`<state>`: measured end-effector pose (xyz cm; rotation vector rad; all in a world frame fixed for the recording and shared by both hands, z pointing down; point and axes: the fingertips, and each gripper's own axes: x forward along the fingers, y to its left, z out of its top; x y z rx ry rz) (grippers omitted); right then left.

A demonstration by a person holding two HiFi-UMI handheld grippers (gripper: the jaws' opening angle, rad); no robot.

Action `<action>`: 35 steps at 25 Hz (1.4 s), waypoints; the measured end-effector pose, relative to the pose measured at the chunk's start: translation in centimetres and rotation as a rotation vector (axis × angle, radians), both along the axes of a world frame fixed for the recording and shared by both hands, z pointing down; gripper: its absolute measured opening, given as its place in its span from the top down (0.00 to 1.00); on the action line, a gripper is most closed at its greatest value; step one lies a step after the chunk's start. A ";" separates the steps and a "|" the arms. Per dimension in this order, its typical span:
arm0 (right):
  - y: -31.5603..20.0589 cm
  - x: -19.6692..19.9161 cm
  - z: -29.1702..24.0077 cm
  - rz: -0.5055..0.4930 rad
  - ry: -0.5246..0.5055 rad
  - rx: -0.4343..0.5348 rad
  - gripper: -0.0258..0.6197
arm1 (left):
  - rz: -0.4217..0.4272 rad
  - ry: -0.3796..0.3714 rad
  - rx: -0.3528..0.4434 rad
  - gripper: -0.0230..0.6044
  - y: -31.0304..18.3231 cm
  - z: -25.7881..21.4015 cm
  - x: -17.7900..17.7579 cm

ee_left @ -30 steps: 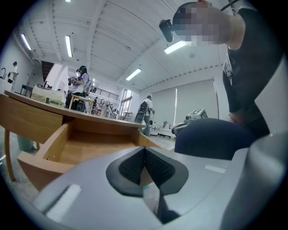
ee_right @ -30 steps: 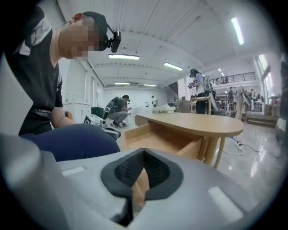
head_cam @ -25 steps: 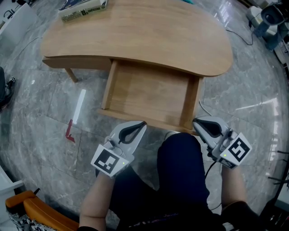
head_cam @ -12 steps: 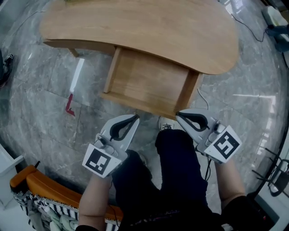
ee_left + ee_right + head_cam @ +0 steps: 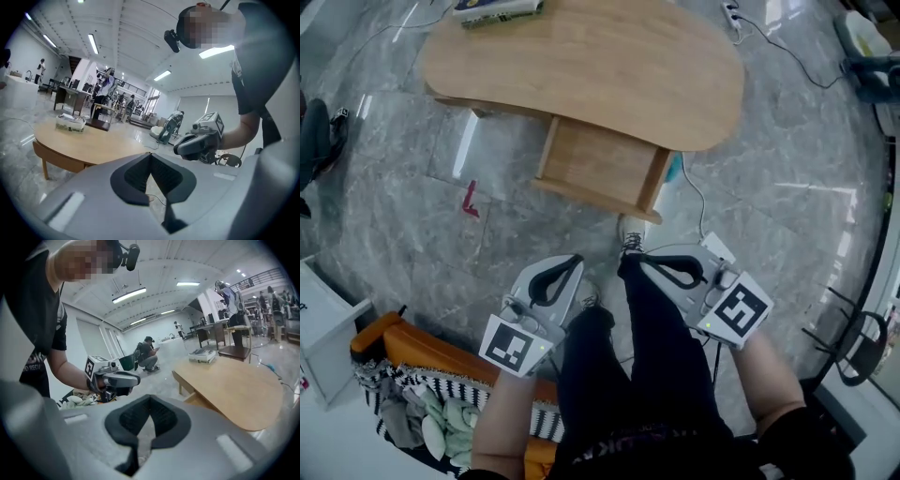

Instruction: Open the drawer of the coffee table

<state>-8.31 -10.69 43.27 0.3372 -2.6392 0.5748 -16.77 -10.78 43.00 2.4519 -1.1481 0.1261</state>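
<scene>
The wooden coffee table [image 5: 581, 66] stands on the grey stone floor, and its drawer [image 5: 600, 169] is pulled out toward me, with nothing showing inside. Both grippers are held high and well back from the drawer front, over the person's legs. My left gripper [image 5: 575, 260] is shut with nothing in it; its tips meet in the left gripper view [image 5: 150, 154]. The right gripper [image 5: 639, 265] is likewise shut and holds nothing [image 5: 150, 399]. Each gripper view shows the other gripper beside it and the tabletop [image 5: 234, 385] beyond.
A boxed item [image 5: 497, 9] lies on the table's far edge. A red piece [image 5: 470, 200] lies on the floor left of the drawer, and a cable [image 5: 694, 202] runs to its right. An orange seat with clothes [image 5: 403, 375] is at my lower left.
Both grippers have risen together away from the drawer front, still shut. The head view has lifted too, so the table looks smaller and farther. The drawer stays open.
</scene>
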 end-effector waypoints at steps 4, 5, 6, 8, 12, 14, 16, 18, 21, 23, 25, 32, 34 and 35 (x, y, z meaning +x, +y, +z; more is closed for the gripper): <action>2.0 -0.7 -7.5 0.019 -0.015 0.031 0.96 | 0.001 0.002 -0.003 0.95 2.3 -7.4 0.0; 2.8 -0.8 -9.2 0.028 -0.018 0.035 0.96 | 0.004 0.003 -0.003 0.95 3.0 -9.3 0.1; 3.7 -1.0 -10.9 0.036 -0.019 0.040 0.96 | 0.011 0.002 0.001 0.95 3.9 -11.1 0.3; 5.9 -1.3 -14.2 0.054 -0.022 0.056 0.96 | 0.043 0.001 0.017 0.95 6.1 -14.5 0.7; 10.3 -1.0 -19.5 0.128 -0.040 0.077 0.96 | 0.129 0.005 0.028 0.95 11.3 -18.9 1.7; 12.2 -0.5 -21.1 0.151 -0.042 0.083 0.96 | 0.156 0.013 0.016 0.96 13.3 -20.1 2.4; 14.3 -0.1 -22.4 0.152 -0.037 0.093 0.96 | 0.170 0.024 0.006 0.96 15.1 -21.0 3.1; 16.3 0.4 -23.6 0.152 -0.032 0.107 0.96 | 0.178 0.030 0.002 0.95 16.9 -22.0 4.0; 19.0 1.7 -25.4 0.145 -0.029 0.138 0.96 | 0.196 0.039 -0.005 0.95 19.6 -23.2 5.6; 20.5 2.9 -26.2 0.135 -0.029 0.153 0.96 | 0.197 0.042 -0.006 0.95 21.3 -23.8 6.8; 21.8 4.4 -26.7 0.127 -0.030 0.158 0.96 | 0.185 0.036 -0.001 0.95 22.7 -24.3 8.1; 26.3 10.5 -27.3 0.075 -0.058 0.153 0.96 | 0.104 0.032 -0.012 0.95 26.1 -24.9 14.1; 27.6 12.2 -27.3 0.056 -0.070 0.151 0.96 | 0.085 0.036 -0.013 0.95 27.0 -25.2 16.2; 28.2 13.1 -27.3 0.047 -0.076 0.149 0.96 | 0.077 0.035 -0.012 0.95 27.4 -25.3 17.2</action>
